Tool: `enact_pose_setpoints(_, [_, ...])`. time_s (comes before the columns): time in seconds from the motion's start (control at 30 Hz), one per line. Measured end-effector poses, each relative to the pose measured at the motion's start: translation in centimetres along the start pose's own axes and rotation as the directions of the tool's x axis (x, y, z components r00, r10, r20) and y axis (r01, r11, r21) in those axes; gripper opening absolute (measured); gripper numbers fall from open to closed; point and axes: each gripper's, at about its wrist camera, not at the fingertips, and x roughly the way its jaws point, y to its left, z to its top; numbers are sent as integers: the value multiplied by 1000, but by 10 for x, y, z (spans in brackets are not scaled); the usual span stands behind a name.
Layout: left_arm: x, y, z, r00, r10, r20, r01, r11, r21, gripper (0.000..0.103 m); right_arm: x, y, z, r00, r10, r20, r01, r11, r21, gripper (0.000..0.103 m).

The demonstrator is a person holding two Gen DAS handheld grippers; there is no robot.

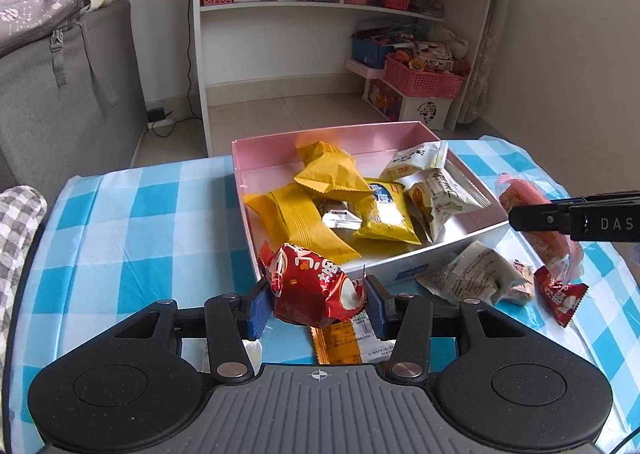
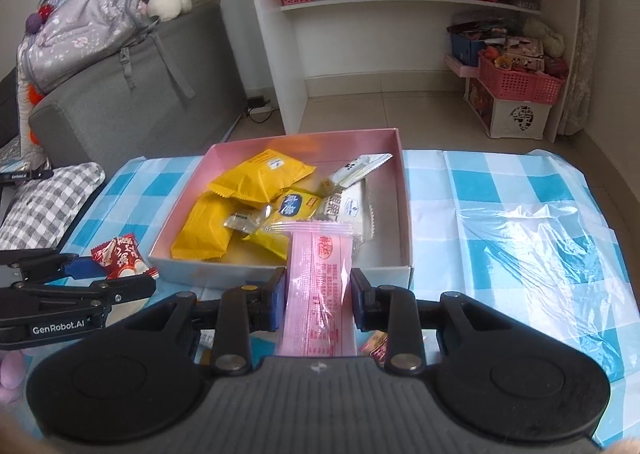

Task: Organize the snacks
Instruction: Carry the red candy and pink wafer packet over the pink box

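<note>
Your left gripper [image 1: 316, 304] was clamped on a red snack packet [image 1: 312, 288], raised just before the pink box [image 1: 440, 250] of snacks. Your right gripper [image 2: 319, 300] gripped a pink snack packet [image 2: 318, 286] at that box's near wall.

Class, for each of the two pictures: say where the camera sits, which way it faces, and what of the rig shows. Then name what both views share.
Left wrist: on the left gripper, facing down over the table to the pink box; grips a red packet.
Right wrist: on the right gripper, facing the same way; grips a pink packet.
Shared: box, checked cloth, white shelf, each other's gripper.
</note>
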Motion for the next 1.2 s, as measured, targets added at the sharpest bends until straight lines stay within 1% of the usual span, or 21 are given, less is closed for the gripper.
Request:
enact_pose_setpoints(0.1, [15,9,14,1000,19,6,-19,1000,25,46,14,-13,12,1000,-24,10,23,999,35,29])
enact_pose_setpoints(0.2, [30,17,29,1000,28,14,-29,998,54,46,26,-18,21,999,-42,21,41,999,28,29])
enact_pose_setpoints(0.47, [70,20,64,1000,29,-3,-28,987,156,46,58,-30,37,999,-41,28,40,999,28,29])
enact_pose_setpoints(0.67, [94,18,71,999,27,-29,-20,976,217,46,72,-29,39,999,-26,37,24,999,45,29])
enact_pose_setpoints(0.83, [104,22,74,999,17,-33,-10,980,201,46,80,-25,43,999,-12,31,11,999,37,29])
enact_pose_setpoints(0.93, [106,21,76,1000,10,-27,-4,978,209,47,84,-24,46,999,-7,33,6,1000,29,30])
enact_pose_setpoints(1.1, [110,20,78,1000,-10,-9,12,975,221,47,90,-26,49,999,-15,34,13,998,58,30])
enact_pose_setpoints(1.2, [113,19,78,1000,-27,-6,28,974,227,48,90,-29,51,999,5,32,-8,996,86,30])
